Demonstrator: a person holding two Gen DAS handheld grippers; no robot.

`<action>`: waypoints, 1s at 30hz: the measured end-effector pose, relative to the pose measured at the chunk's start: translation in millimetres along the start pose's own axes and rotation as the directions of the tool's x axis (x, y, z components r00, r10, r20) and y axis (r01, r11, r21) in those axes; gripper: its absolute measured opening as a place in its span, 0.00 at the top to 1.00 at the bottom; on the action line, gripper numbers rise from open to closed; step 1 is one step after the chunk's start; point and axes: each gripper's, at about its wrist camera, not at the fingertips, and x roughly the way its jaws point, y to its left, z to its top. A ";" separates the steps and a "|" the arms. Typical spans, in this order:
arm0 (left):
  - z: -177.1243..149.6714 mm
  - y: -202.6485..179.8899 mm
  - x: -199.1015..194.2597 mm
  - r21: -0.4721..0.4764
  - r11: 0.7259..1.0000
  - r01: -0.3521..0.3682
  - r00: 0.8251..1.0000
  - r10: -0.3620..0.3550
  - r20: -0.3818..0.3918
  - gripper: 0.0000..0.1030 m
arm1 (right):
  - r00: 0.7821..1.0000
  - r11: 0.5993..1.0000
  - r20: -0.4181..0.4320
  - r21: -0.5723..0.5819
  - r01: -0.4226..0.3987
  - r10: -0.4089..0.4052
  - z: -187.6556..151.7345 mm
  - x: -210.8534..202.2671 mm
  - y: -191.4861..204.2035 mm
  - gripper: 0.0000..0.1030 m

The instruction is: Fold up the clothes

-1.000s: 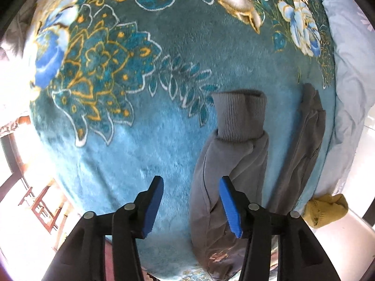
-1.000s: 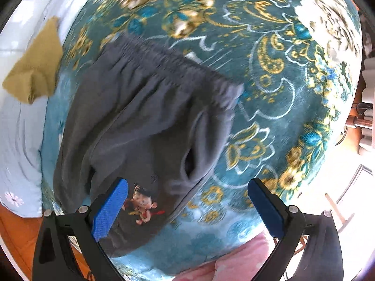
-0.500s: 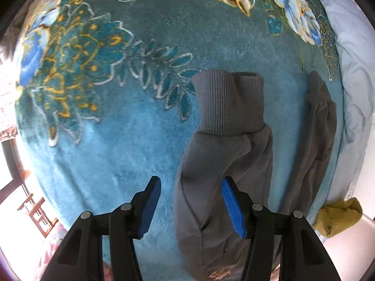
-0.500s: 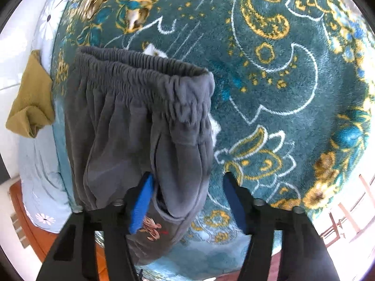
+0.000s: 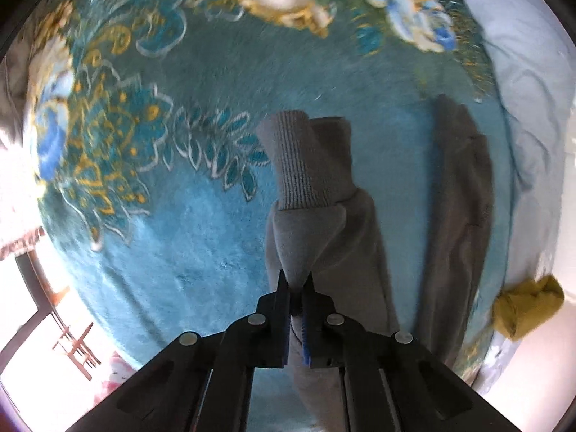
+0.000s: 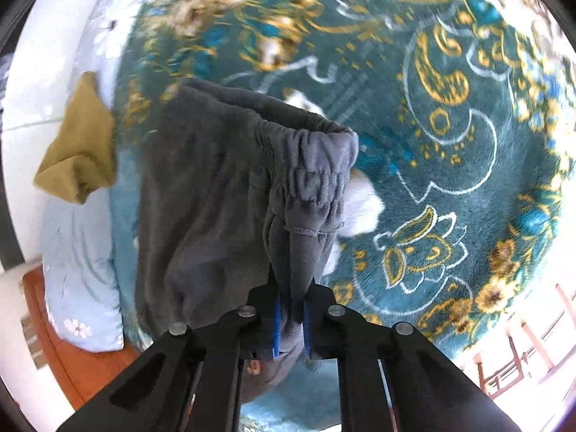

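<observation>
1. Beneath both of your grippers lies a teal blanket with gold and blue flowers, spread over the bed; a pale blue floral sheet shows along its edge.
2. Your grey sweatpants lie on that blanket, and a mustard-yellow cloth sits at the bed's edge beside them.
3. Your left gripper is clamped on a pinch of leg fabric just below the ribbed cuff; the cuff end is lifted and folded over on itself.
4. To the right in the left wrist view, the other part of the pants lies flat, apart from the held leg.
5. Your right gripper is pinched tight on the pants just under the gathered elastic waistband, pulling the corner up into a ridge.
6. Both views are slightly motion-blurred.
</observation>
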 end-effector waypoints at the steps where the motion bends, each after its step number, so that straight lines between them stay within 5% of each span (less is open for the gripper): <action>1: 0.0 2.6 -5.7 0.007 1.000 -0.002 1.000 0.002 -0.004 0.95 | 1.000 1.000 0.001 -0.024 0.007 -0.007 -3.1 -8.3 5.1 0.92; 8: 12.8 3.0 -32.7 -0.120 0.993 0.012 0.997 -0.021 -0.079 0.95 | 1.000 0.998 -0.004 -0.059 -0.024 0.023 -13.2 -52.2 19.5 0.92; 15: 62.5 -117.9 -24.3 -0.071 0.996 -0.062 0.992 0.053 -0.117 0.95 | 0.999 0.999 -0.019 -0.040 -0.026 0.026 23.3 -43.5 93.4 0.92; 19: 83.8 -157.8 -12.3 -0.128 0.984 -0.124 0.981 0.102 -0.163 0.95 | 0.999 1.000 -0.048 0.018 -0.007 0.008 44.2 -33.3 117.6 0.92; 23: 97.2 -207.2 5.2 -0.074 0.989 -0.125 0.978 0.110 -0.178 0.95 | 0.998 1.000 -0.060 0.018 0.020 -0.019 63.2 -23.5 145.4 0.92; 27: 104.4 -213.8 13.8 -0.106 0.988 0.112 0.983 -0.126 -0.134 0.86 | 0.998 0.998 -0.038 0.034 0.053 -0.052 83.6 -10.2 160.1 0.90; 30: 108.4 -210.7 15.4 -0.115 0.946 0.302 0.947 -0.312 -0.078 0.67 | 0.998 0.998 -0.004 0.039 0.057 -0.057 92.4 -1.0 162.7 0.87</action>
